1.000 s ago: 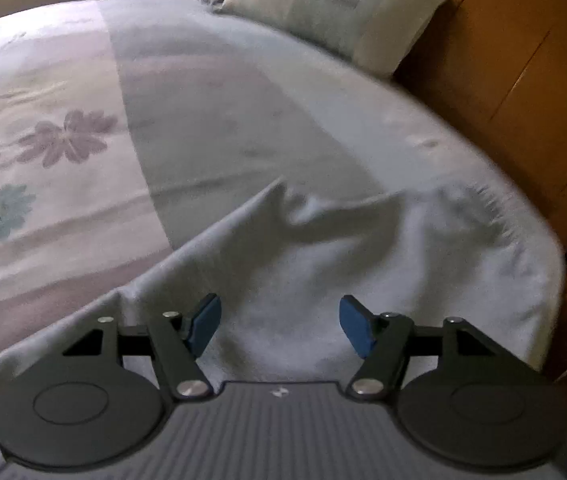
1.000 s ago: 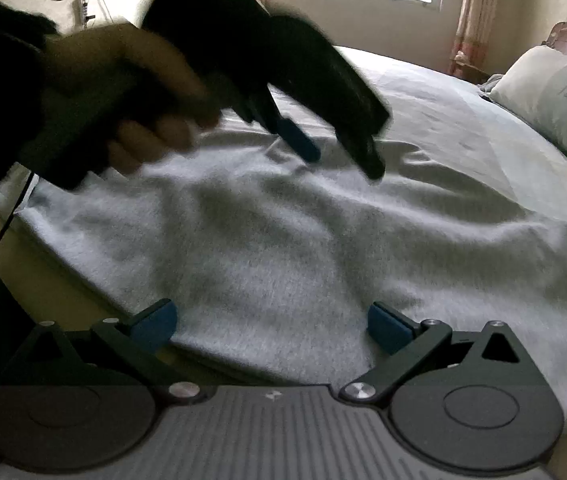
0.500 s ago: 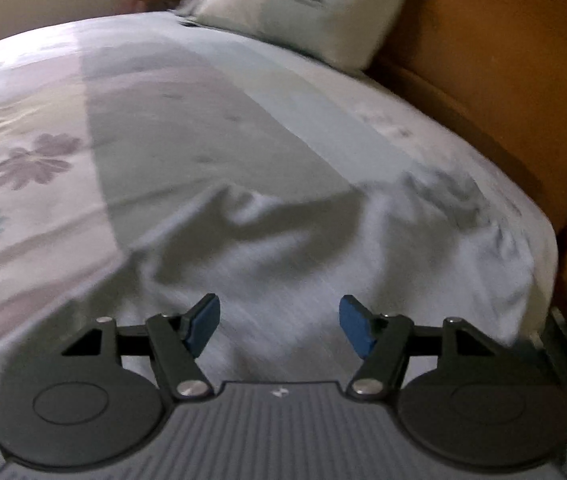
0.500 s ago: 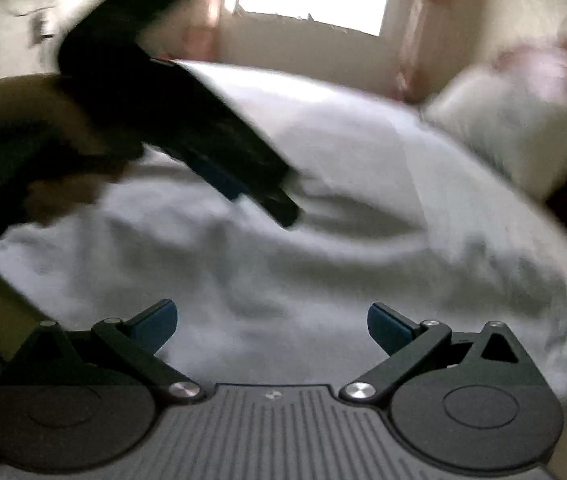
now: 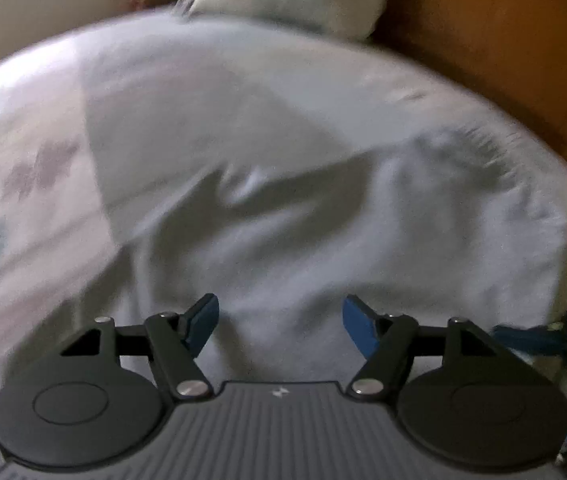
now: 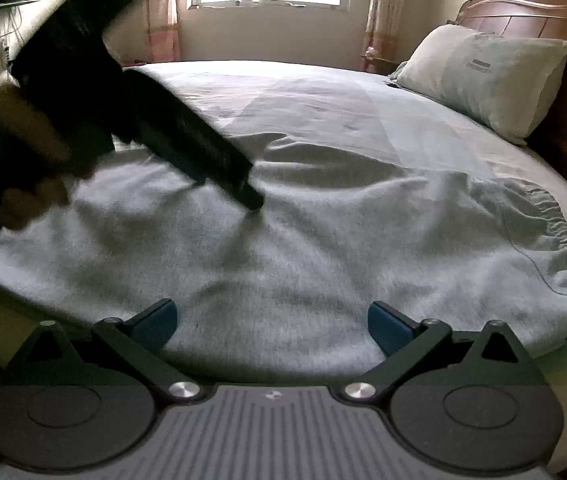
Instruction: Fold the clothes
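Cloth (image 6: 303, 248), grey and rumpled, lies spread on the bed (image 6: 323, 92), its gathered band toward the pillow (image 6: 483, 76). Left gripper (image 5: 281, 320) hovers over it, fingers (image 5: 203, 320) opening wide with nothing pinched between them. Right gripper (image 6: 271, 322) hangs at the near hem, fingers (image 6: 387, 326) spread wide and empty. A hand (image 6: 11, 160) grips the left tool.
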`<action>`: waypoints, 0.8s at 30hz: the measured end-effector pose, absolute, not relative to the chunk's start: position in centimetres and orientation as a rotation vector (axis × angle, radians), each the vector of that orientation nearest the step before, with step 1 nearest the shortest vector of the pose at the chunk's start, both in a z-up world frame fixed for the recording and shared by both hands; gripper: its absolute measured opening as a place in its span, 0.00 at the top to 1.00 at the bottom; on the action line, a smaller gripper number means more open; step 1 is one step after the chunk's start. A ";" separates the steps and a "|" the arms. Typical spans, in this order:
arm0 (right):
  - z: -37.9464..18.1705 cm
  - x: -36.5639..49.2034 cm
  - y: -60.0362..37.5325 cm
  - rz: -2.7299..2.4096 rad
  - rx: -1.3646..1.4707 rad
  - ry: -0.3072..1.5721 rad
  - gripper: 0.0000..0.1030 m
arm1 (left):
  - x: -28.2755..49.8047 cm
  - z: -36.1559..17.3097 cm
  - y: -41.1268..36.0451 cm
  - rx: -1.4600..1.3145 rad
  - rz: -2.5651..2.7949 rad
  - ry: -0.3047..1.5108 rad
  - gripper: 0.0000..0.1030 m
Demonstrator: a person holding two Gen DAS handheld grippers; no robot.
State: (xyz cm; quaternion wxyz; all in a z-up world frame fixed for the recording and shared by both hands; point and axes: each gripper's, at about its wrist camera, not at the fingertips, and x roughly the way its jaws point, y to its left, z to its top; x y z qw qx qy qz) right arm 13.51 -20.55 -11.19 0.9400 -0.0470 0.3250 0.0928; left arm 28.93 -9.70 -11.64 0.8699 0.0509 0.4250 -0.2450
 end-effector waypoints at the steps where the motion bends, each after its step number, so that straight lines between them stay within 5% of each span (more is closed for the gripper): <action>1: -11.2 13.5 -20.6 0.192 -0.098 0.662 0.00 | 29.0 -12.0 -9.5 0.084 -0.509 0.893 0.25; 15: -11.1 13.7 -20.3 0.177 -0.107 0.673 0.00 | 24.5 -10.6 -2.4 -0.055 -0.397 0.984 0.25; 24: -9.4 14.1 -19.8 0.167 -0.122 0.763 0.00 | 22.0 -5.7 5.7 0.174 -0.177 0.906 0.24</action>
